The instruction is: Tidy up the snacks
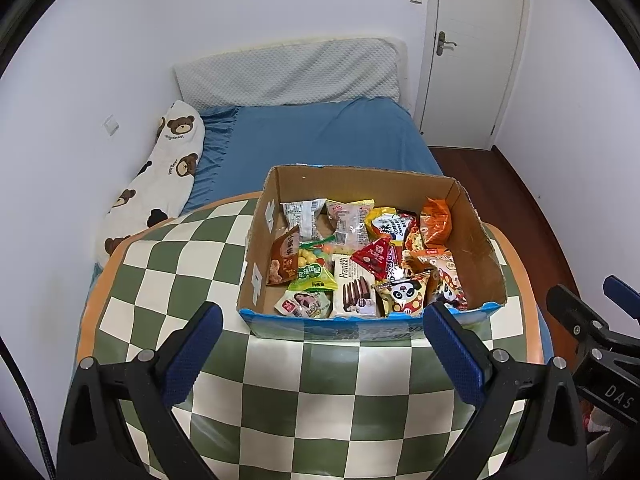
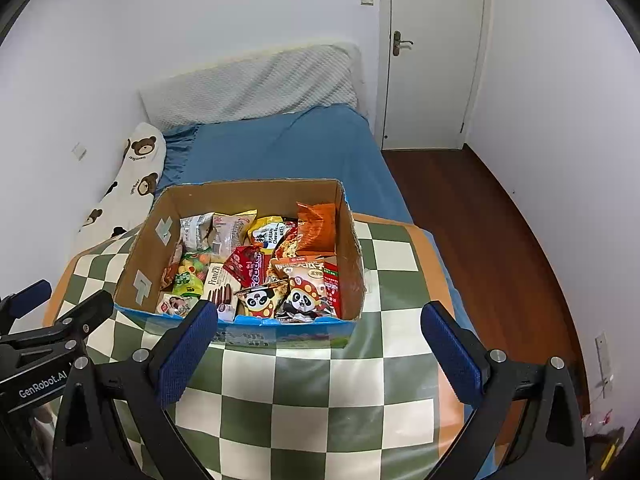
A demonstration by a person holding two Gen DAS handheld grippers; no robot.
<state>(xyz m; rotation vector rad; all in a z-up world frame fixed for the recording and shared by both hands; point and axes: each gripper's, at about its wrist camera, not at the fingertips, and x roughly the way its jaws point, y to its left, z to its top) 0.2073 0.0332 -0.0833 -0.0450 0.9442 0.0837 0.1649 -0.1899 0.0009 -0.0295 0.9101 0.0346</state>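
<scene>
An open cardboard box (image 1: 472,248) with a blue front edge stands on a green-and-white checked table (image 1: 320,392). It holds several snack packets: an orange bag (image 1: 436,220), a red triangular packet (image 1: 374,258), a Franzzi biscuit pack (image 1: 354,292), panda packets (image 1: 404,294). My left gripper (image 1: 322,344) is open and empty, just in front of the box. My right gripper (image 2: 318,342) is open and empty, in front of the box (image 2: 140,256); its left finger (image 2: 188,352) overlaps the front edge. The other gripper shows at the edge of each view.
Behind the table is a bed with a blue sheet (image 1: 320,136), a bear-print pillow (image 1: 160,184) along the left wall and a grey headboard cushion (image 1: 288,72). A white door (image 1: 476,52) and wooden floor (image 2: 480,232) are on the right.
</scene>
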